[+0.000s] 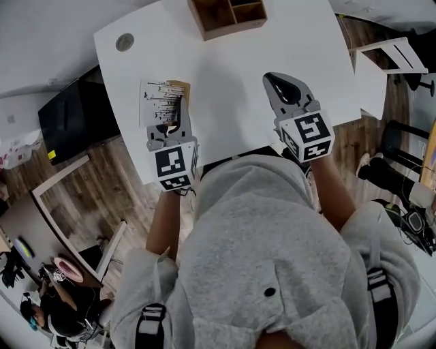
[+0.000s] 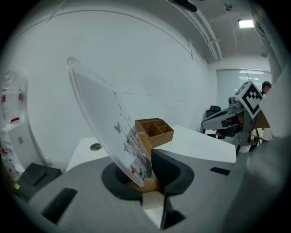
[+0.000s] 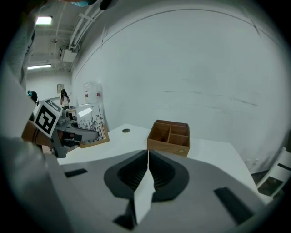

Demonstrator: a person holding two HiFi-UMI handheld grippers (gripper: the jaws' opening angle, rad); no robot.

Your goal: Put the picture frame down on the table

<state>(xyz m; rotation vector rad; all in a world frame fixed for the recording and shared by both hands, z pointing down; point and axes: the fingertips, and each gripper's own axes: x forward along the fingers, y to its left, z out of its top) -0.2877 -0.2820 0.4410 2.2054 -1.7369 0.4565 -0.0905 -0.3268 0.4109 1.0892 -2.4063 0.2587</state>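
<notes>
A white bench (image 1: 231, 82) fills the upper half of the head view, with a person in a grey hoodie (image 1: 272, 259) below it. A wooden divided box (image 1: 228, 15) sits at the bench's far edge. Only the two gripper views show its four open compartments from the side.

The picture frame (image 1: 162, 101) is over the left part of the bench, in the grip of the left hand-held gripper (image 1: 178, 116). From above it reads as a white sheet with dark marks and a wooden edge. The left gripper view shows more: a clear pane tilted to the left, and a wooden base clamped between the closed jaws. The right gripper view shows the frame (image 3: 91, 125) from across the bench, nearly upright. No view settles whether it touches the bench.

The right hand-held gripper (image 1: 283, 85) is over the right part of the bench, well apart from the frame. Its own view shows the jaws pressed together with nothing between them.

A small round grommet (image 1: 125, 42) lies near the far left corner.
</notes>
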